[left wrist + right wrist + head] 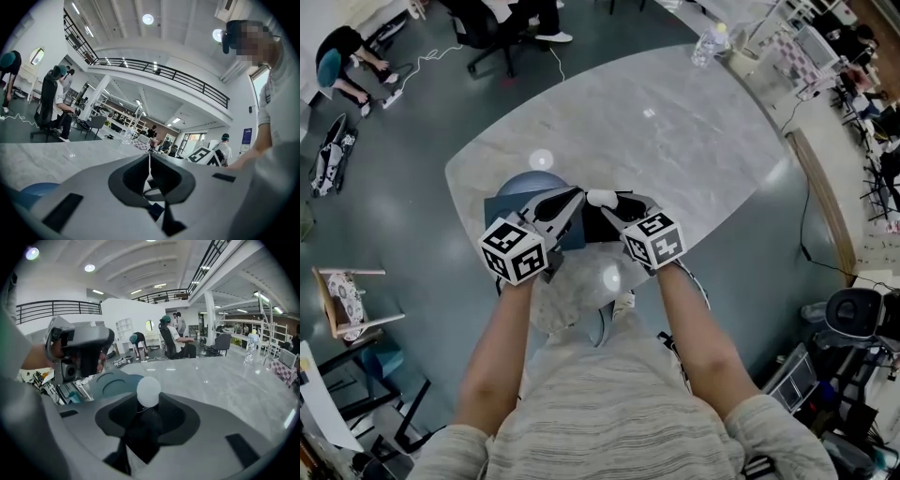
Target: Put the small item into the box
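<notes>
Currently held: a small white ball, pinched at the tips of the right gripper, whose fingers are clamped on it from both sides.
Ball's place: by the table's near edge, just right of the blue box.
Left gripper: fingers together with nothing visible between them; in the head view its tips lie over the box's right part.
Box: rests on the grey marble table, near edge, left of the ball.

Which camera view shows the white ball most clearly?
The right gripper view: the white ball sits large between the jaw tips. In the head view the ball is only a small spot. The left gripper view does not show it.
</notes>
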Demonstrator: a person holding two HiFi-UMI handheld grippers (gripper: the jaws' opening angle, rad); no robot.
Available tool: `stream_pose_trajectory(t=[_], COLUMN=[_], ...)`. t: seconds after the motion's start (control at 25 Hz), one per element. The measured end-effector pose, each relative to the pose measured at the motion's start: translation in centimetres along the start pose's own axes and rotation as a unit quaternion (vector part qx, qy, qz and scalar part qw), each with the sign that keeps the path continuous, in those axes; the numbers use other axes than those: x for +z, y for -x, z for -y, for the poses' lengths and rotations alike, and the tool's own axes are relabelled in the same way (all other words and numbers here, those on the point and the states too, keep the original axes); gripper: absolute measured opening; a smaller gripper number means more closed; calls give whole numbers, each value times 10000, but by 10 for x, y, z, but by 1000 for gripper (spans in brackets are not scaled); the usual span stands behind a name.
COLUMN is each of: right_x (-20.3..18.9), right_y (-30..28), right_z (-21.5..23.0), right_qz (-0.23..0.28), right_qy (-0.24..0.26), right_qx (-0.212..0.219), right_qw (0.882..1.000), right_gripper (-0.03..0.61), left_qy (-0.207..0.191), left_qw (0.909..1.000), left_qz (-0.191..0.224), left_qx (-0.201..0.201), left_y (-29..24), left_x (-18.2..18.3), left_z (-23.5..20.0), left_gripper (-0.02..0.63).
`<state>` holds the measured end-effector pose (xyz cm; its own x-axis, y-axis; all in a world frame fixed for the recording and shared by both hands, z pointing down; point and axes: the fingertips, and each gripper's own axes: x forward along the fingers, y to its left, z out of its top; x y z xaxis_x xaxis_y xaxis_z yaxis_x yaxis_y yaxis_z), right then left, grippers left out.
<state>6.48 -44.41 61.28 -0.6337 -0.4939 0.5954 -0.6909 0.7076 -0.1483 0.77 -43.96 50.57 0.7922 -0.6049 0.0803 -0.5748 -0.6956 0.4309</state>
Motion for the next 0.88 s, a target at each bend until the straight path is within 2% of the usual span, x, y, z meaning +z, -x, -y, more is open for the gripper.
stream_pose_trajectory(t=[0.48, 0.88], right_x=[-45, -66], right_y=[-23, -33], right_z=[-2, -2], right_qz=[-822, -1318], right_qy=[223, 496], right_qx=[74, 21], right_qw=[9963, 9900], right_gripper=[153, 153], left_qy=[35, 21], left_qw=[10000, 10000], left_qz=[-5, -18], left_qx=[61, 51], left_y=[3, 2], left_x=[-3, -2], left_z=[1, 3], left_gripper=[25, 25])
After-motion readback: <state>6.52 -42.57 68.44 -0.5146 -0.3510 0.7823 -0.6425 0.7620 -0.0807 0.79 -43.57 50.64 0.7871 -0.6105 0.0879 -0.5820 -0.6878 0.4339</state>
